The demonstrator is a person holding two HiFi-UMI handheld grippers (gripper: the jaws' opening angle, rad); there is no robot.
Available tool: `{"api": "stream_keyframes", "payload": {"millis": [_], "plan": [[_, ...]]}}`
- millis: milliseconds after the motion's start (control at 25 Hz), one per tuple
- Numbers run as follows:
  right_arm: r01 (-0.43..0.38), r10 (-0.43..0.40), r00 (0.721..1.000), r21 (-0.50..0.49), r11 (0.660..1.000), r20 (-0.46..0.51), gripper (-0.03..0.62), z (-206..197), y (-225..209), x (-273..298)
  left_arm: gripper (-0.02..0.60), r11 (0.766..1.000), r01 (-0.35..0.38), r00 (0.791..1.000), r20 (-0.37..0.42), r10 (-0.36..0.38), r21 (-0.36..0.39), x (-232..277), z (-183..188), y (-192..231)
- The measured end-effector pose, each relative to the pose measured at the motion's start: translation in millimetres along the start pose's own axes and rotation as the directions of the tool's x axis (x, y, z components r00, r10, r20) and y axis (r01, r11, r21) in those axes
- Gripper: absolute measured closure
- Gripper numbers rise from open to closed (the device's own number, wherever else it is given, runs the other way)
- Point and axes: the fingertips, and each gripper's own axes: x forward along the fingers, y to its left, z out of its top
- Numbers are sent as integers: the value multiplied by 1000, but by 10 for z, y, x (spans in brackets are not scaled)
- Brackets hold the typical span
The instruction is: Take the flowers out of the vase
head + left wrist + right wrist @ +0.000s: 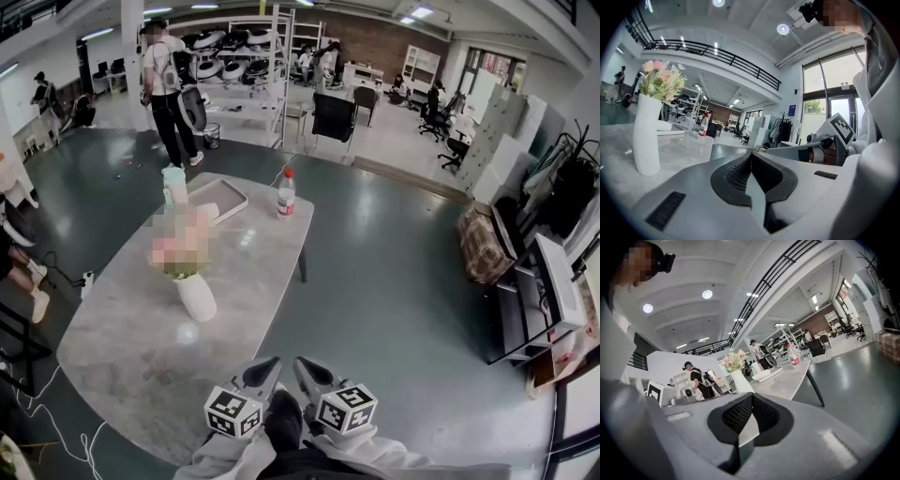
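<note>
Both left gripper (265, 367) and right gripper (307, 367) are clenched, empty; eleven-o'clock white ribbed vase (196, 295) could be toppled by snagged pink flowers (661, 79).

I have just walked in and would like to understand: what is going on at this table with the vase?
A person holds the left hand-held gripper and the right hand-held gripper side by side at the near end of the grey table. Both are shut and empty. The flowers stand in the white vase, untouched, farther along the table. A bottle stands near the far end.
</note>
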Motion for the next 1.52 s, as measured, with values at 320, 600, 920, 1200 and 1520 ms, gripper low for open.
{"api": "stream_keyframes", "payload": {"millis": [320,600,920,1200,1520], "plan": [[-100,99,994,-24,995,-52,595,293,-75,726,578,997,-75,997,23,75,-24,302,286,653],[-191,188,976,-13,981,-113,595,455,-200,1272,578,983,-175,984,29,177,-63,496,447,1152],[-288,281,941,-11,957,-188,595,527,-320,1863,578,953,-283,956,43,289,-105,656,513,1699],[-350,340,913,-2,937,-224,595,611,-398,2268,578,923,-359,929,41,367,-138,730,530,2035],[-430,413,886,-42,902,-212,595,826,-313,2611,578,919,-373,924,41,381,-131,817,649,2166]]}}
